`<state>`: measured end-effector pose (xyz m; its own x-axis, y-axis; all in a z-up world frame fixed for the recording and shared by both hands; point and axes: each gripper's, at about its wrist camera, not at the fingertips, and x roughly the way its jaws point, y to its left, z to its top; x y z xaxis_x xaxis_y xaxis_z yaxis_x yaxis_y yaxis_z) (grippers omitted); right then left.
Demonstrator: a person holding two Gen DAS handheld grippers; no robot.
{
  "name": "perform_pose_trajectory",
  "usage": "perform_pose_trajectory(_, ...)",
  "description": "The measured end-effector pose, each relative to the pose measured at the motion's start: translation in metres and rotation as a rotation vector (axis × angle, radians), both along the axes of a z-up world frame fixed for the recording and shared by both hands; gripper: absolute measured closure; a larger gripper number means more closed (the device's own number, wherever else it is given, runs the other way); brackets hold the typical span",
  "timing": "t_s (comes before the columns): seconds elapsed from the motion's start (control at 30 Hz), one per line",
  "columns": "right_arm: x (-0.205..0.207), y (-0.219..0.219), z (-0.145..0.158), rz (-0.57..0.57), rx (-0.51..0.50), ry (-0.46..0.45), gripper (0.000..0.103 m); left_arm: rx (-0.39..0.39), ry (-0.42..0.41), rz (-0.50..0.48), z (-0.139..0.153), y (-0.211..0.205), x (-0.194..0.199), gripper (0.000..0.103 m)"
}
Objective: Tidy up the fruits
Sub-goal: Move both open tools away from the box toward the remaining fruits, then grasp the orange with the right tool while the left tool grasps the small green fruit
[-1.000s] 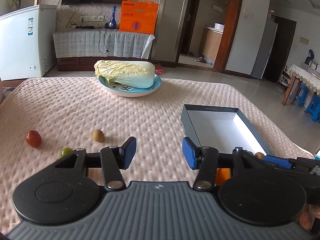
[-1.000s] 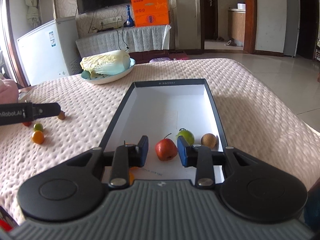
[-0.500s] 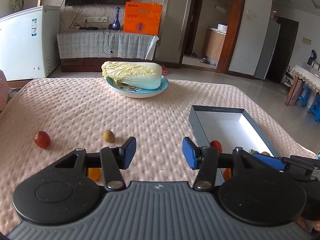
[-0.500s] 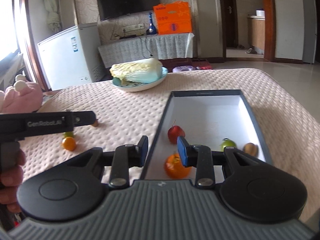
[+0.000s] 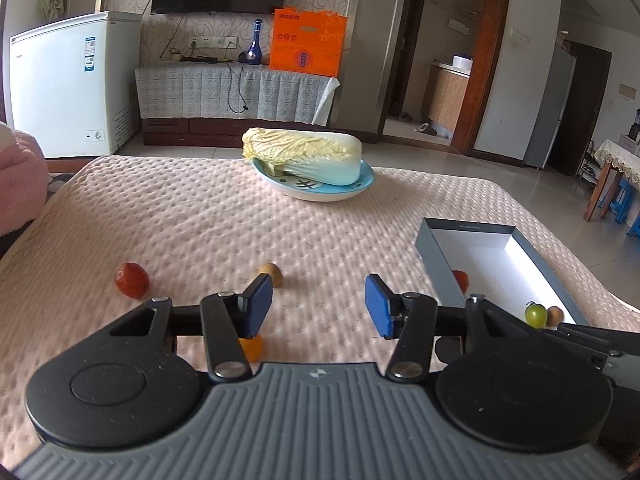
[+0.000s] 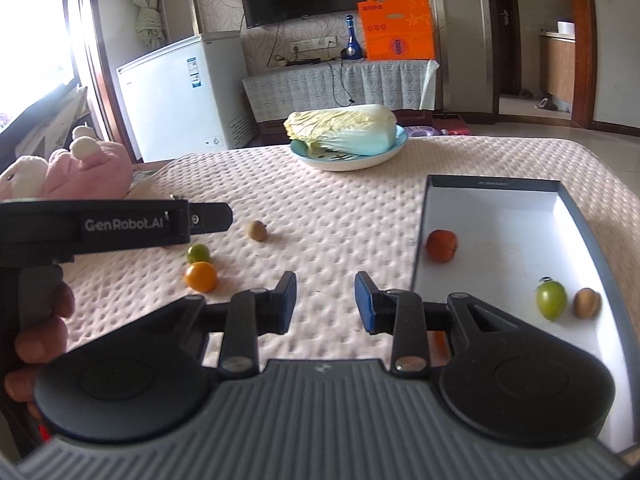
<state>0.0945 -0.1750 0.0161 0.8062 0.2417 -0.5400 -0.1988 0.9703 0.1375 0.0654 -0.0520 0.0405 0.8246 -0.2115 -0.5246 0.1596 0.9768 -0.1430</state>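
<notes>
On the pink dotted cloth lie a red fruit (image 5: 132, 280), a brown fruit (image 5: 270, 274) and an orange fruit (image 5: 251, 348), the last half hidden under my left finger. My left gripper (image 5: 319, 308) hovers open over bare cloth with nothing between its blue pads. A small green fruit (image 6: 199, 253) sits beside the orange one (image 6: 201, 277). The grey box (image 6: 492, 184) holds a red fruit (image 6: 441, 245), a green fruit (image 6: 551, 300) and a brown fruit (image 6: 587, 303). My right gripper (image 6: 325, 304) is open and empty over the cloth, just left of the box.
A cabbage (image 5: 304, 156) lies on a blue plate (image 5: 360, 184) at the far side of the table. A pink plush toy (image 6: 80, 172) sits at the left edge. A person's hand (image 6: 36, 344) holds the left gripper (image 6: 224, 220) at the left of the right wrist view.
My right gripper has swung left, from over the fruit in the box to the cloth beside it. The left gripper has shifted left. Neither opening changed.
</notes>
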Motion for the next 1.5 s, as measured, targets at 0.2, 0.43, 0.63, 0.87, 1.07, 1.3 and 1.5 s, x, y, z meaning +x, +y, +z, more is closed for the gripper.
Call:
perform_pose_trajectory(0.2,0.003,0.020,-0.005,0.029,-0.005,0.011,0.068,-0.006,-0.005,0.043,0.002,0.030,-0.004,0.046)
perform_pose_trajectory(0.43,0.008,0.044,-0.012,0.062,-0.011,0.022,0.068,-0.022,-0.010,0.107,0.004,0.070,-0.011,0.046)
perform_pose_trajectory(0.63,0.013,0.062,-0.015,0.098,-0.013,0.031,0.068,-0.031,-0.009,0.174,0.004,0.096,-0.014,0.046)
perform_pose_trajectory(0.87,0.020,0.082,-0.023,0.158,-0.040,0.033,0.068,-0.032,-0.004,0.218,0.006,0.109,-0.016,0.046)
perform_pose_trajectory(1.07,0.029,0.099,-0.033,0.208,-0.070,0.053,0.068,-0.038,-0.009,0.211,0.006,0.111,-0.016,0.046)
perform_pose_trajectory(1.3,0.037,0.115,-0.041,0.237,-0.097,0.074,0.052,-0.040,-0.001,0.208,0.004,0.114,-0.015,0.046)
perform_pose_trajectory(1.5,0.046,0.126,-0.046,0.240,-0.111,0.066,0.052,-0.039,0.007,0.209,0.001,0.116,-0.013,0.046)
